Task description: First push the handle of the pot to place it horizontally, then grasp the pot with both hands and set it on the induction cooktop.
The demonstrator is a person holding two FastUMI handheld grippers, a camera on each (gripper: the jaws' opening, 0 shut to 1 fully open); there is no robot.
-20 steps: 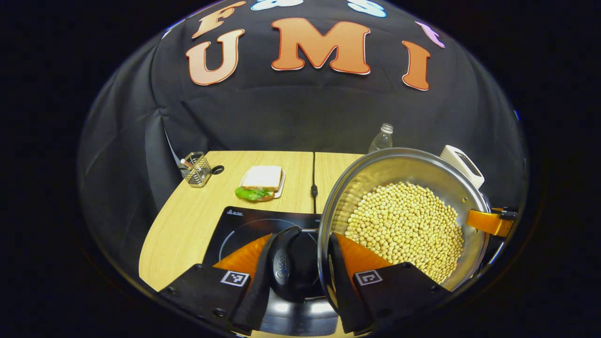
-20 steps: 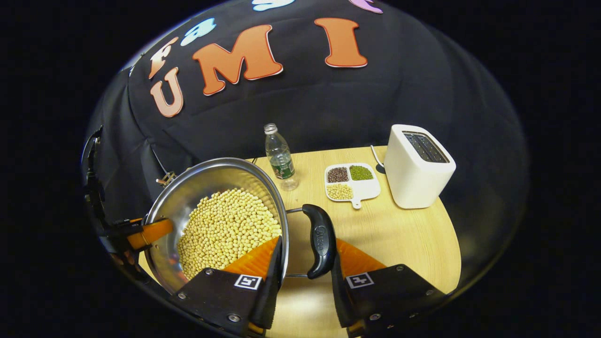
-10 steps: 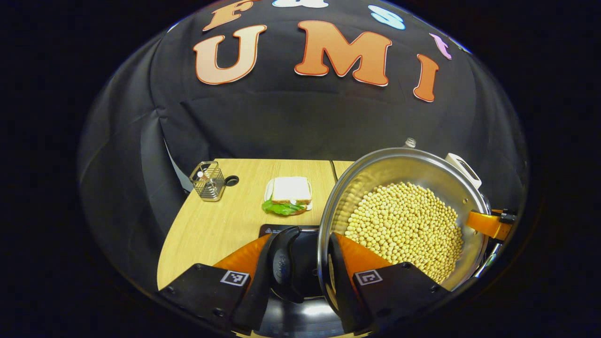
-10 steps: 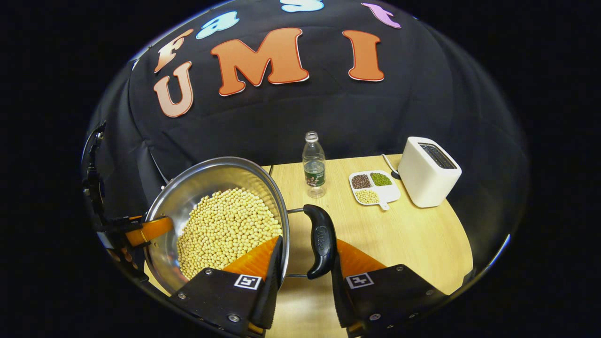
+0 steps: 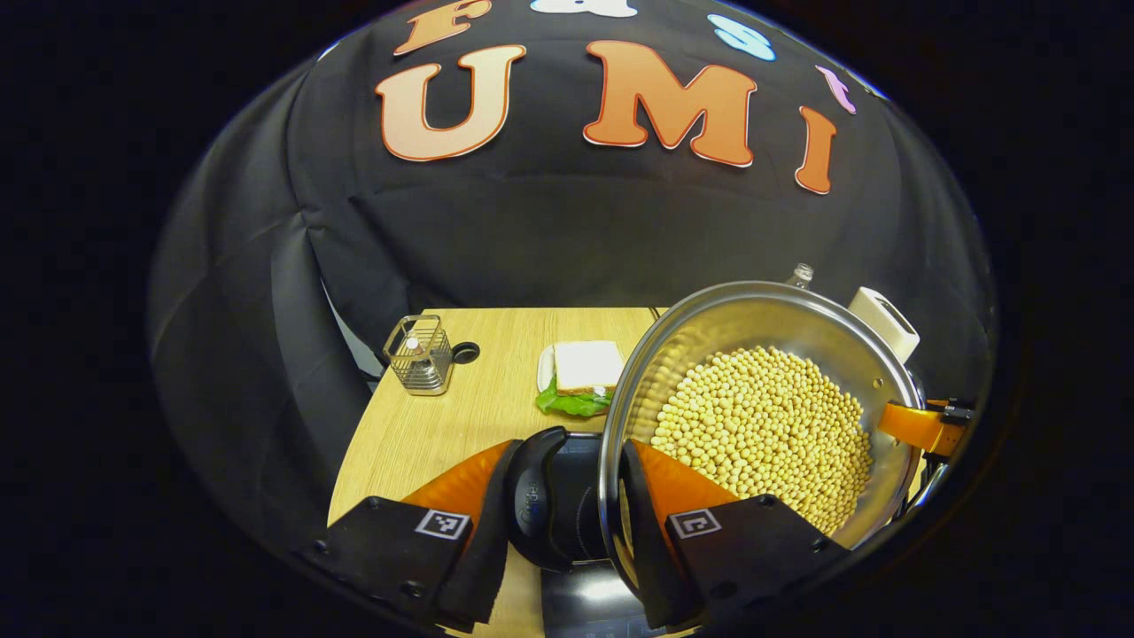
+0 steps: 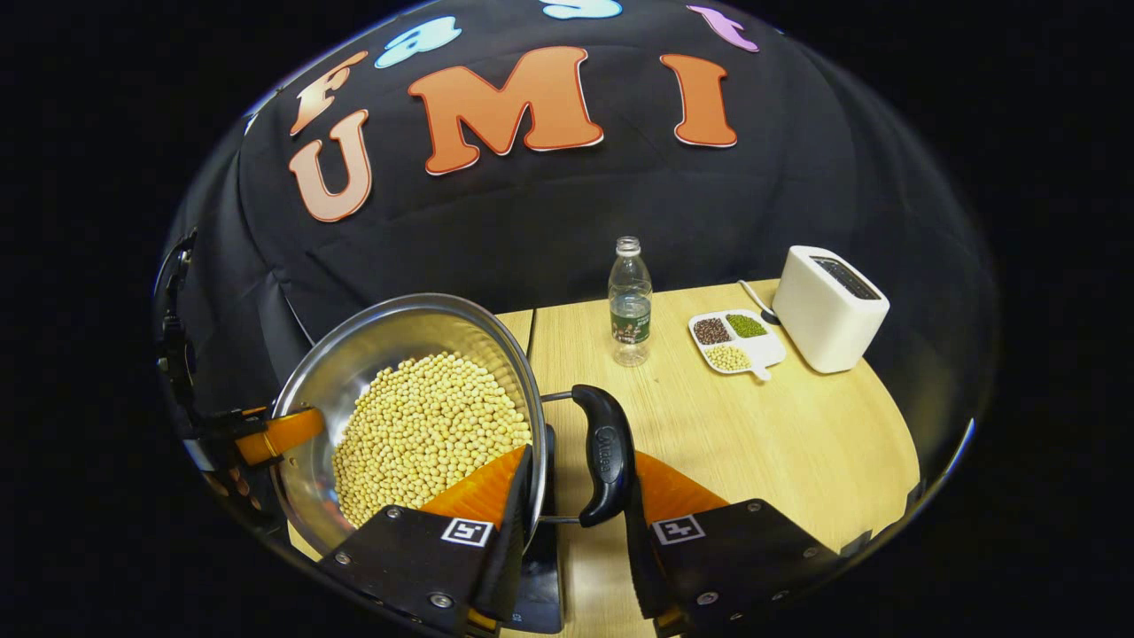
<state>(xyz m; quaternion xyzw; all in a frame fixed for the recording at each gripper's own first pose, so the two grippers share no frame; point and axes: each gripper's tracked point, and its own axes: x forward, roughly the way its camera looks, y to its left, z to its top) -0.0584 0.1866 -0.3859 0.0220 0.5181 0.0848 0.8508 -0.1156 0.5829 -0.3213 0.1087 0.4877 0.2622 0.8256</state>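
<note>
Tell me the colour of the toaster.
White; the toaster shows best in the right gripper view, at the table's far right.

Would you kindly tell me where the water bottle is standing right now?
In the right gripper view, the water bottle stands upright near the table's far edge, between the pot of soybeans on its left and the divided bean tray on its right.
</note>
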